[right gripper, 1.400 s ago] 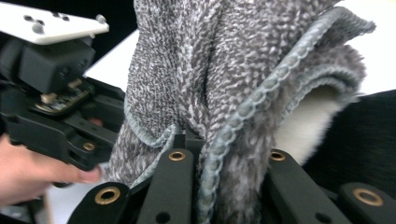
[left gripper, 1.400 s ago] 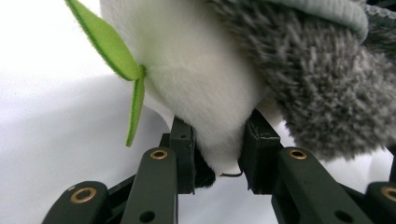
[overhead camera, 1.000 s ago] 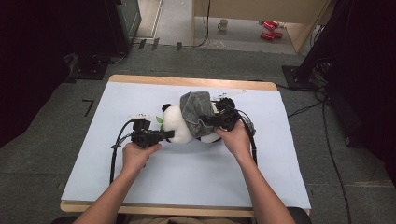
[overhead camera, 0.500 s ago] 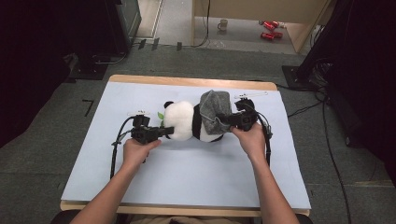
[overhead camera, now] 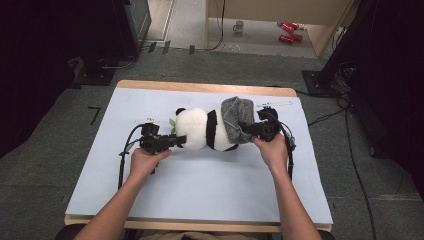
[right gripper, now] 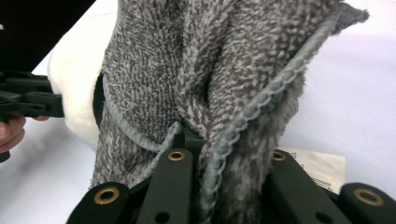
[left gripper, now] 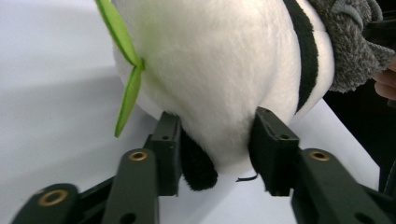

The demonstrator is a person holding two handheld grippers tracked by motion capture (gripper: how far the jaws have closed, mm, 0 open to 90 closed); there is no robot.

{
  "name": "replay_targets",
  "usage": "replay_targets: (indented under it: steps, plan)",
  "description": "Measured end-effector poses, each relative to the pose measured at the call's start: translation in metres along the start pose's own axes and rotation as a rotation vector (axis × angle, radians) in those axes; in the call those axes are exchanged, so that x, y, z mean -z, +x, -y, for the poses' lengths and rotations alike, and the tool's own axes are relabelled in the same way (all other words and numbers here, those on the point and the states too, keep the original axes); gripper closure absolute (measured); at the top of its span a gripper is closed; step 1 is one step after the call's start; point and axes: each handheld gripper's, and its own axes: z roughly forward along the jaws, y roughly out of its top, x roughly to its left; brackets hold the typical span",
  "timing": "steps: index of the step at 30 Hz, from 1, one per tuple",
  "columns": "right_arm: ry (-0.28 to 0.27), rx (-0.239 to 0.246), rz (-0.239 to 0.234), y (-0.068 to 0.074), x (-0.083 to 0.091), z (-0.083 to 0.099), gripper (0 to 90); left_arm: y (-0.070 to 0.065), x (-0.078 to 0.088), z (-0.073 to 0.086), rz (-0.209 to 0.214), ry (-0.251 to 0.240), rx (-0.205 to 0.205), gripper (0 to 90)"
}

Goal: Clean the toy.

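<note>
Since the earlier frames the right gripper (overhead camera: 250, 131) has dragged the grey towel (overhead camera: 236, 119) sideways, away from the person's left, and the plush panda (overhead camera: 200, 129) has stretched out flat across the middle of the pale blue mat (overhead camera: 100, 165).

Starting left of the panda: the left gripper (overhead camera: 176, 141) sits at the toy's head end. Its jaws have just been opening; in the left gripper view they stand about half apart, with the panda's white fur and a black ear bulging between them, the fingers (left gripper: 273, 149) brushing the pile at most, not squeezing. A green felt leaf (left gripper: 125, 93) juts from the panda just beside that gripper.

The panda itself looks light, soft and squashy. It will give under any pinch, so a grip deep on the body or on a limb should hold better than a nip of loose fur, which may slip out.

Right of the panda, the towel drapes over its rear end. The right gripper is clamped tight on a bunched fold of it, hem cord running between the jaws. Terry cloth is limp and grippy, so a pinch at the hem is a sound hold, though it may snag on the plush.
</note>
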Motion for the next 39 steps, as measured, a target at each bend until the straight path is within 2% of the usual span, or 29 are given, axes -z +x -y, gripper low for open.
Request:
replay_targets:
  steps: [2, 5, 6, 8, 10, 13, 16, 19, 22, 25, 28, 33, 39]
  plan:
    - [-0.002, 0.004, 0.006, 0.0, -0.001, -0.001, 81.0, -0.002, 0.001, 0.001, -0.026, -0.002, -0.056, 47.4]
    - [-0.008, 0.006, 0.007, -0.003, -0.002, -0.002, 80.9, -0.006, 0.006, 0.003, -0.055, -0.035, -0.193, 42.5]
    - [-0.009, 0.002, 0.007, -0.003, -0.003, -0.002, 80.9, -0.007, 0.006, 0.004, -0.056, -0.044, -0.211, 37.7]
    - [-0.011, 0.006, 0.004, -0.003, -0.004, -0.003, 80.9, -0.007, 0.007, 0.005, -0.055, -0.048, -0.256, 35.8]
    - [-0.013, 0.006, 0.009, -0.004, -0.004, -0.004, 80.7, -0.007, 0.005, 0.006, -0.065, -0.044, -0.279, 33.3]
    - [-0.02, 0.008, 0.021, -0.005, -0.006, -0.006, 80.4, -0.007, -0.002, 0.008, -0.058, -0.032, -0.286, 33.0]
    - [-0.028, 0.003, 0.023, -0.006, -0.008, -0.007, 80.2, -0.006, -0.01, 0.011, -0.071, -0.046, -0.314, 32.9]
    - [-0.038, -0.012, 0.02, -0.008, -0.008, -0.007, 79.9, -0.003, -0.017, 0.012, -0.084, -0.071, -0.321, 32.9]
    - [-0.047, -0.012, 0.009, -0.008, -0.007, -0.008, 80.6, -0.004, -0.02, 0.013, -0.109, -0.065, -0.318, 37.3]
    - [-0.056, -0.025, -0.015, -0.004, -0.002, -0.011, 81.5, -0.007, -0.02, 0.012, -0.13, -0.05, -0.284, 50.1]
    - [-0.074, -0.016, -0.035, 0.004, 0.006, -0.017, 81.7, -0.012, -0.019, 0.011, -0.155, -0.029, -0.284, 64.8]
    - [-0.101, 0.024, -0.098, 0.027, 0.014, -0.025, 81.7, -0.017, -0.017, 0.008, -0.117, -0.014, -0.223, 70.9]
    - [-0.093, 0.074, -0.18, 0.056, 0.009, -0.028, 81.6, -0.027, -0.011, 0.003, -0.08, -0.008, -0.184, 73.8]
